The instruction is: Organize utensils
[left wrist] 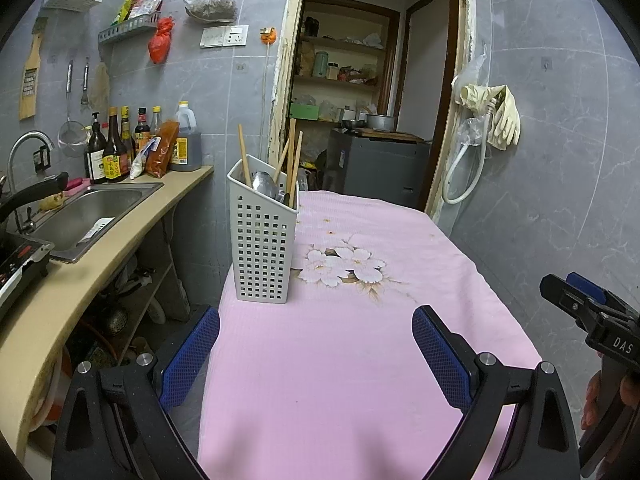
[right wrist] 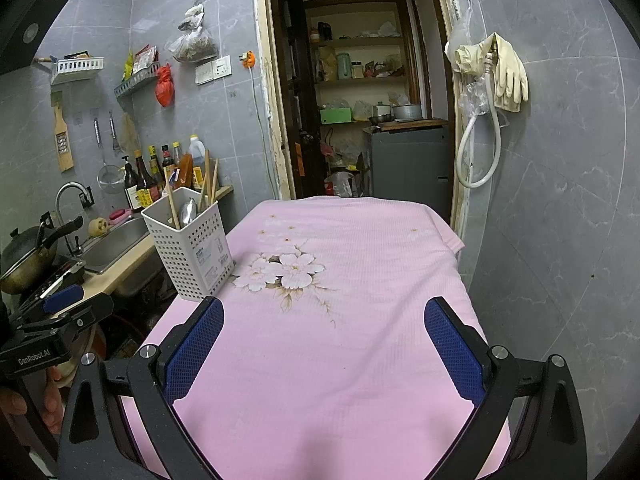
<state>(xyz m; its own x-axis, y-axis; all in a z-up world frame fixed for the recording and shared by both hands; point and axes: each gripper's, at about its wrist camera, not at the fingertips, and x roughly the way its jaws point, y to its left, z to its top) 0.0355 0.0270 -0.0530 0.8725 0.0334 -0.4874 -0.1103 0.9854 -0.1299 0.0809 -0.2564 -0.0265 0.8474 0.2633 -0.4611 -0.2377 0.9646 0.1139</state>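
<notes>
1. Seemingly, from the left wrist view, the task is sitting at or close to its end: the white perforated holder (left wrist: 262,236) is standing upright at the 10 o'clock corner of the pink flowered cloth (left wrist: 352,360) covering the table, and it is already carrying several wooden chopsticks (left wrist: 295,160) and a metal spoon (left wrist: 265,185). No loose utensil is lying anywhere on the cloth, so nothing more is showing that needs collecting. The left tongs (left wrist: 316,352) are hanging wide open over the near half of the cloth, gripping nothing, with the holder well ahead toward 11 o'clock. The right tongs (left wrist: 576,300) are peeking in at 3 o'clock, off the cloth's edge; whether they are spread or closed is not readable from this side.

2. Likewise, from the right wrist view, the right tongs (right wrist: 324,344) are gaping wide and carrying nothing, hovering above the near part of the cloth (right wrist: 340,360). The holder (right wrist: 188,244) is sitting at 10 o'clock, on the table's left edge beside the sink (right wrist: 116,240), with a paper label facing this camera. Its chopsticks (right wrist: 173,204) are leaning at different angles, handles up, and the spoon (right wrist: 189,211) is resting bowl-up among them. The printed flowers are lying just beside the holder's base. The left tongs (right wrist: 64,300) are showing at 9 o'clock, held by a hand (right wrist: 24,404). I judge only a tidying of the leaning sticks could be remaining, if anything.
</notes>
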